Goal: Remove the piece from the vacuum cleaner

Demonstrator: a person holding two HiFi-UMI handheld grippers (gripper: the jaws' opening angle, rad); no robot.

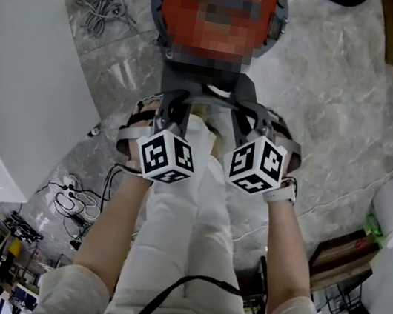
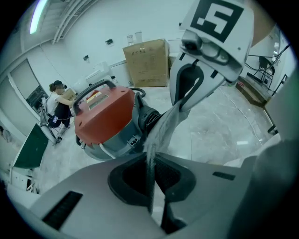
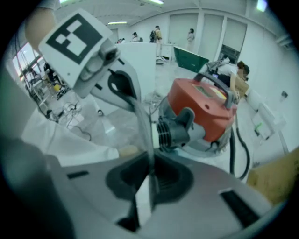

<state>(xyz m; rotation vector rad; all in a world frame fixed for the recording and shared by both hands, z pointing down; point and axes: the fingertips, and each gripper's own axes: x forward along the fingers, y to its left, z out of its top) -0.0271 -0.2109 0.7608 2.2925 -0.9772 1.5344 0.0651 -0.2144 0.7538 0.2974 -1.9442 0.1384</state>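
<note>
The vacuum cleaner (image 1: pixel 195 79) stands on the marble floor ahead of me; it has an orange-red lid (image 2: pixel 105 116) (image 3: pixel 201 109) and a grey base with a ribbed inlet facing me. A thin grey strip (image 1: pixel 208 100) arcs between my two grippers just in front of that inlet. My left gripper (image 1: pixel 171 107) (image 2: pixel 152 196) is shut on one end of the strip (image 2: pixel 161 135). My right gripper (image 1: pixel 245 120) (image 3: pixel 148 186) is shut on the other end (image 3: pixel 142 126). Each gripper view shows the other gripper's marker cube at the strip's far end.
A white panel (image 1: pixel 21 84) lies to my left, with loose cables (image 1: pixel 99 4) on the floor beside the vacuum. A black cord (image 3: pixel 236 149) trails from the vacuum. A cardboard box (image 2: pixel 147 60) and a person (image 2: pixel 58 100) are further back.
</note>
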